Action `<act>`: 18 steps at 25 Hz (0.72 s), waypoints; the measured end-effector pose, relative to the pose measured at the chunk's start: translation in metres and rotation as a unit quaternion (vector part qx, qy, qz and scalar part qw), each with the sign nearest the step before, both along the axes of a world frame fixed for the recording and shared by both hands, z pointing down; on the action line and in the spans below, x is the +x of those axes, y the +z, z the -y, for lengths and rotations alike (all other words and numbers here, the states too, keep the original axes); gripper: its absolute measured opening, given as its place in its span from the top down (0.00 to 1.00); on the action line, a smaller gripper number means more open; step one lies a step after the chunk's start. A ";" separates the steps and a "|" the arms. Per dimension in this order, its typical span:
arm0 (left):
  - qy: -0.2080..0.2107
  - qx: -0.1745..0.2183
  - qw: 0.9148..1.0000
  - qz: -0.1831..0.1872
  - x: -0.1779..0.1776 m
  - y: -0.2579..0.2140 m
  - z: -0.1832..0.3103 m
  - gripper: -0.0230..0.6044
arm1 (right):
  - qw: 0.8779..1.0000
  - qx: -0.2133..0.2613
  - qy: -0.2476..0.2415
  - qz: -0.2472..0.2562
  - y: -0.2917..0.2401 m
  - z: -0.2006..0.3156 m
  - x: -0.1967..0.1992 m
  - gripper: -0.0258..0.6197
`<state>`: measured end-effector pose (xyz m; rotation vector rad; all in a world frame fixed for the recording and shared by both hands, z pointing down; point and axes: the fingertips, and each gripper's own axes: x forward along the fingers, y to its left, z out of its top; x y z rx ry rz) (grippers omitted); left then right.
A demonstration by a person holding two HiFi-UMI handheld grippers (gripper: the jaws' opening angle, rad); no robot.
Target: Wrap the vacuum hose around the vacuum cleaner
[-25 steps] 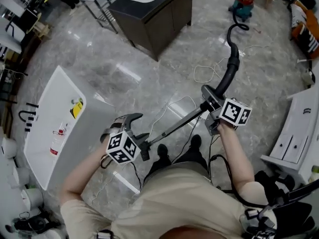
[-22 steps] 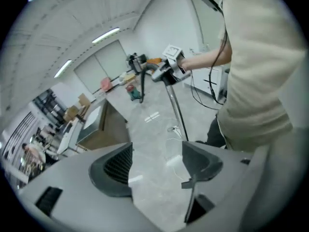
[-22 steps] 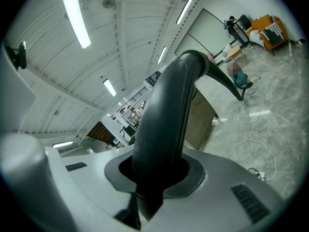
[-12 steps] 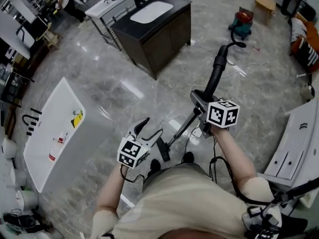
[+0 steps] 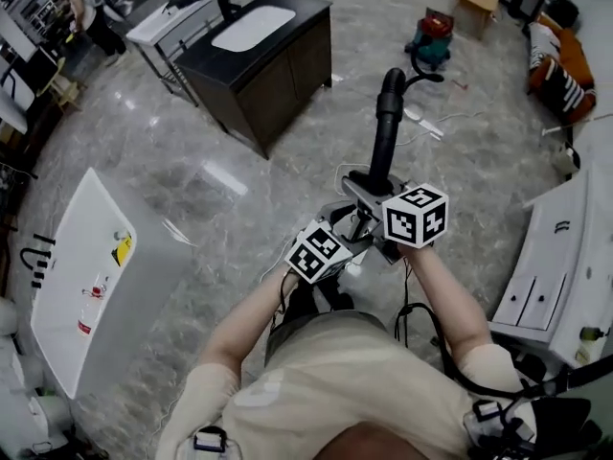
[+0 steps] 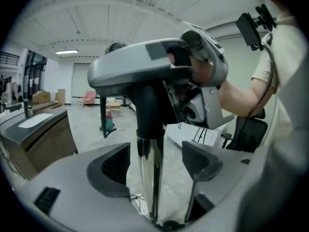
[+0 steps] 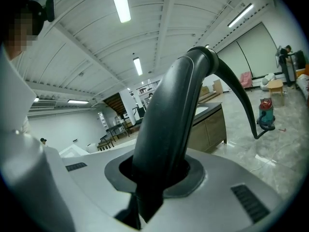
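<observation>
A small red and teal vacuum cleaner (image 5: 431, 34) stands far off on the floor, also visible in the right gripper view (image 7: 266, 113). Its black hose (image 5: 386, 127) rises from it to the grey handle (image 5: 362, 192) in front of me. My right gripper (image 5: 381, 228) is shut on the hose's thick black curved end (image 7: 169, 115). My left gripper (image 5: 340, 238) is just beside it, and its jaws have just been opening. The chrome wand tube (image 6: 147, 173) stands between its pads (image 6: 108, 170), touching neither. The grey handle (image 6: 145, 66) looms above.
A dark vanity cabinet (image 5: 278, 75) with a white basin stands ahead on the left. A white bathtub (image 5: 91, 276) lies at the left and white drawers (image 5: 556, 262) at the right. Thin cables (image 5: 436, 123) trail over the marble floor. A person (image 5: 84, 12) stands far back.
My left gripper has swung right and up from the wand's low end to right beside the right gripper. The hose and handle have risen and now stand more upright.
</observation>
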<state>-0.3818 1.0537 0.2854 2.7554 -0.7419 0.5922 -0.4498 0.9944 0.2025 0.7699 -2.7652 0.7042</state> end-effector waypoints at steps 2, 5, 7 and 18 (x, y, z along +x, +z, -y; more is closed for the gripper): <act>0.029 -0.026 0.999 -0.018 0.008 0.002 0.012 0.45 | 1.000 0.000 0.002 0.005 -0.006 0.008 -0.003 0.83; 0.059 -0.048 0.996 -0.045 0.014 0.005 0.034 0.45 | 1.000 0.000 -0.007 0.009 -0.014 0.025 -0.017 0.83; 0.097 -0.046 0.993 -0.056 0.021 0.007 0.045 0.45 | 1.000 -0.006 -0.006 0.001 -0.013 0.035 -0.025 0.83; 0.165 -0.007 0.978 -0.125 0.008 -0.026 0.112 0.85 | 0.998 -0.031 0.050 -0.019 -0.026 0.118 -0.042 0.83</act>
